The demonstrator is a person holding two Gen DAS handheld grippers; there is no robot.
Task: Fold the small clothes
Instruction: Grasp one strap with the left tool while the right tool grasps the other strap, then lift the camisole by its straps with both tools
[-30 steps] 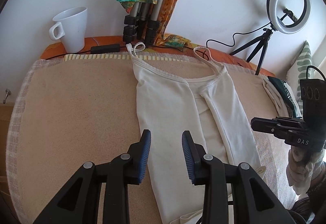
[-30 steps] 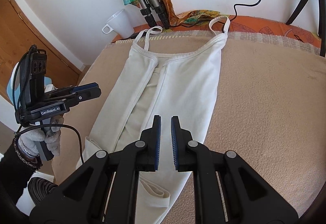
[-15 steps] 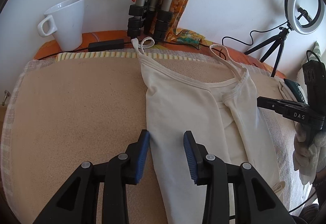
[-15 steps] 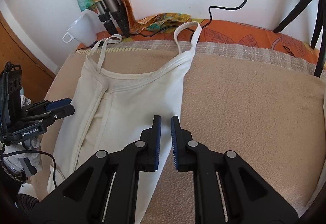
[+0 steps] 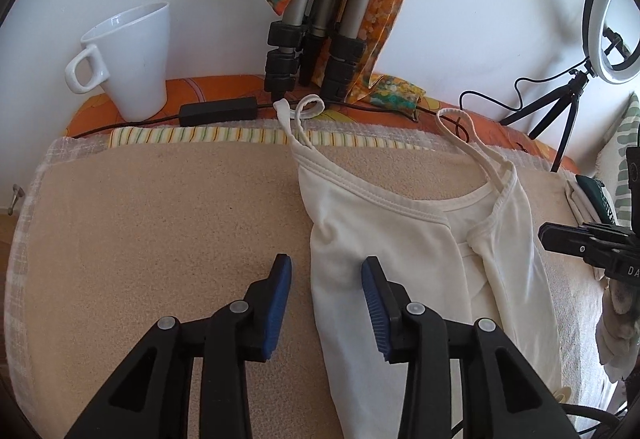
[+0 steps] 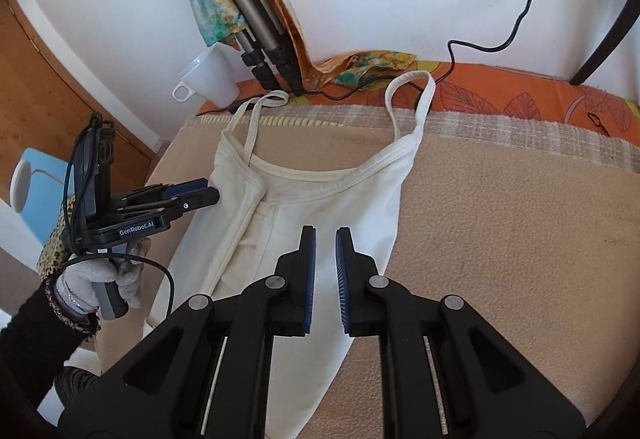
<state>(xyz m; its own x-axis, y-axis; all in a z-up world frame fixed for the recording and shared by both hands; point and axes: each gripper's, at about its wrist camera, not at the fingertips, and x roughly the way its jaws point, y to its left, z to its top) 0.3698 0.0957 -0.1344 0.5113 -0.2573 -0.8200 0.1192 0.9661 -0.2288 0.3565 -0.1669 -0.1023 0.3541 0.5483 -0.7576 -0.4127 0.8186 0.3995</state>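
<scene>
Both grippers have advanced toward the strap end of the white camisole [image 5: 384, 251], which lies lengthwise-folded on the tan blanket [image 5: 160, 231] near its far edge. Left gripper [image 5: 326, 271]: jaws apart, straddling the left fold edge, unclamped. Right gripper [image 6: 325, 239]: nearly together, empty. Risk: pinching one layer only, or catching blanket, undoing the fold.

White mug [image 5: 134, 59] — tripod [image 5: 312, 51] — ring light [image 5: 614, 19]
</scene>
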